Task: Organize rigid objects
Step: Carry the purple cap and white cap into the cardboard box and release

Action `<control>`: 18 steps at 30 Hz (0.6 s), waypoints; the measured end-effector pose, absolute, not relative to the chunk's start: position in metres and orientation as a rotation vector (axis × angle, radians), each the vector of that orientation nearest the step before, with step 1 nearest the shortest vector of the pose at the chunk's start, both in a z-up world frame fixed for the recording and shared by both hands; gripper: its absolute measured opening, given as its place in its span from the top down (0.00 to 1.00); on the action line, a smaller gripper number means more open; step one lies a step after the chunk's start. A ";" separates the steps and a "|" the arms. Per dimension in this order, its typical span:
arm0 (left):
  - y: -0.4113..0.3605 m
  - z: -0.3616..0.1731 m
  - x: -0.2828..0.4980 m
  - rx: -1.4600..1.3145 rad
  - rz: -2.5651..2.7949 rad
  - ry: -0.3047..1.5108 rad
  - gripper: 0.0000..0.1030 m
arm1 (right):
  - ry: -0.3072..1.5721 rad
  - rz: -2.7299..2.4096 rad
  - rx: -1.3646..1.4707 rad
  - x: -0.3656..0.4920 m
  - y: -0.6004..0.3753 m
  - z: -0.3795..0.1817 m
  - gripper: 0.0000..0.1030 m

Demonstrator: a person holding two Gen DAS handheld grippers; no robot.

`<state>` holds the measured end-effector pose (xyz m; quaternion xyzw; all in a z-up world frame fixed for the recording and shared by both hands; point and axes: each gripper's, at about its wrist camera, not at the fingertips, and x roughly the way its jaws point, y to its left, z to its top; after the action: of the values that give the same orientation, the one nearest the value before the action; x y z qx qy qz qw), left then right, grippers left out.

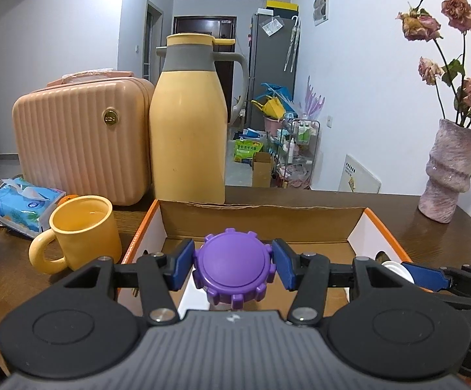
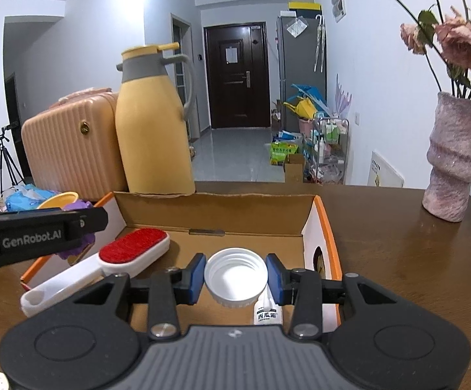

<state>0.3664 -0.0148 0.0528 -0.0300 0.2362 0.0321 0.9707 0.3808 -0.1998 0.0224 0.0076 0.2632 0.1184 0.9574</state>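
1. Plainly, the left gripper (image 1: 232, 268) is partly closed, its two blue pads (image 1: 181, 264) pressed against opposite sides of a purple cap (image 1: 233, 271) with a notched rim.
2. That purple cap is held flat side up above the near end of an open cardboard box (image 1: 261, 224), clear of the box floor as far as the left wrist view shows.
3. Similarly, the right gripper (image 2: 236, 279) is narrowed onto a white cap (image 2: 236, 276), pinching it from both sides with its open, threaded side facing up.
4. Seen from the right wrist, the white cap hangs over the box interior (image 2: 215, 209), toward the box's right wall.
5. Below and just right of the white cap, a small white tube (image 2: 267, 312) with black printed characters lies in the box.
6. A white brush with a red pad (image 2: 128, 253) lies in the left part of the box, its handle reaching over the near left edge.
7. The left gripper's black body crosses the left edge of the right wrist view, with the purple cap partly hidden behind it.
8. Behind the box on the brown table (image 1: 430, 243) stand a yellow jug (image 1: 188, 123) and a pink ribbed case (image 1: 82, 139).
9. A yellow mug (image 1: 84, 230) sits just left of the box, with a blue tissue pack (image 1: 24, 204) beyond it.
10. A pink vase (image 1: 448, 175) of dried roses stands at the table's right.
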 end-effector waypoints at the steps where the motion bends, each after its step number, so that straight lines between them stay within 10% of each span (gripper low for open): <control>1: -0.015 0.052 0.369 -0.058 0.066 0.480 0.48 | 0.541 0.239 0.015 0.384 -0.200 0.021 0.62; 18: -0.019 0.029 0.393 0.012 0.071 0.525 0.48 | 0.610 0.219 0.024 0.413 -0.207 -0.001 0.62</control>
<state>0.3935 -0.0188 0.0292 0.0061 0.2595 0.0349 0.9651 0.4126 -0.2072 -0.0013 0.0120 0.2995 0.1078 0.9479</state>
